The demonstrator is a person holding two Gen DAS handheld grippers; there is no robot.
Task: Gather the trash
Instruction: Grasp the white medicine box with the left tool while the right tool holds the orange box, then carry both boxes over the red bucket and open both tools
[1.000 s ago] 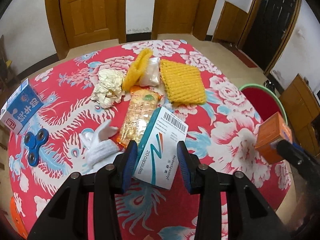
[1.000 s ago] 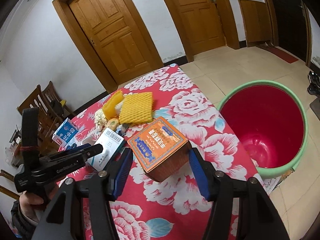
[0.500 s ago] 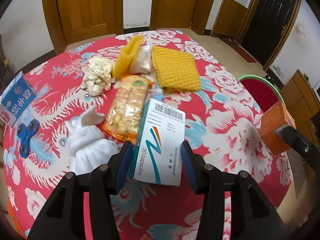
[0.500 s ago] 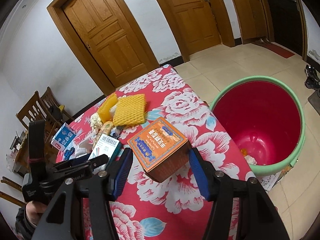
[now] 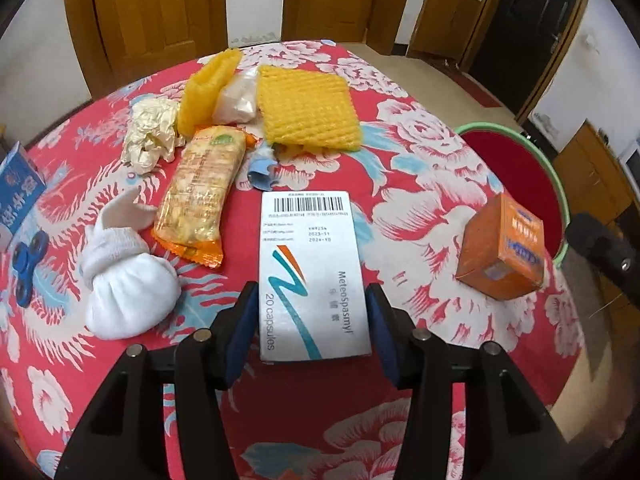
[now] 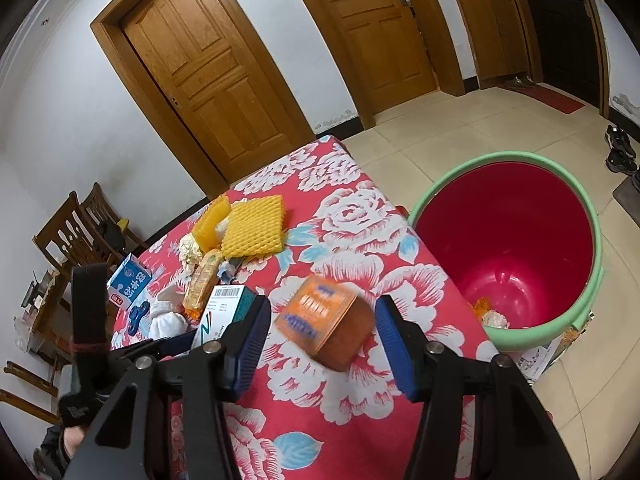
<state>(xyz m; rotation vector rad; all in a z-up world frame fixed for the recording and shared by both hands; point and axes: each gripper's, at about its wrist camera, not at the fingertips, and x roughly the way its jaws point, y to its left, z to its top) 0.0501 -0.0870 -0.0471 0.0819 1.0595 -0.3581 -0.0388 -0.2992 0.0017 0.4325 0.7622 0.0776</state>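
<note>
Left gripper [image 5: 308,332] opening, its blue pads clear of the white-and-teal cardboard capsule box [image 5: 310,272] lying flat between them on the red floral tablecloth [image 5: 420,216], near the table's front edge. Right gripper [image 6: 320,336] spread and closing – the orange cardboard box [image 6: 324,320], blurred, between the pads without touching, near the table's right edge – beside it, on the floor, the green-rimmed red plastic bin [image 6: 516,240].
</note>
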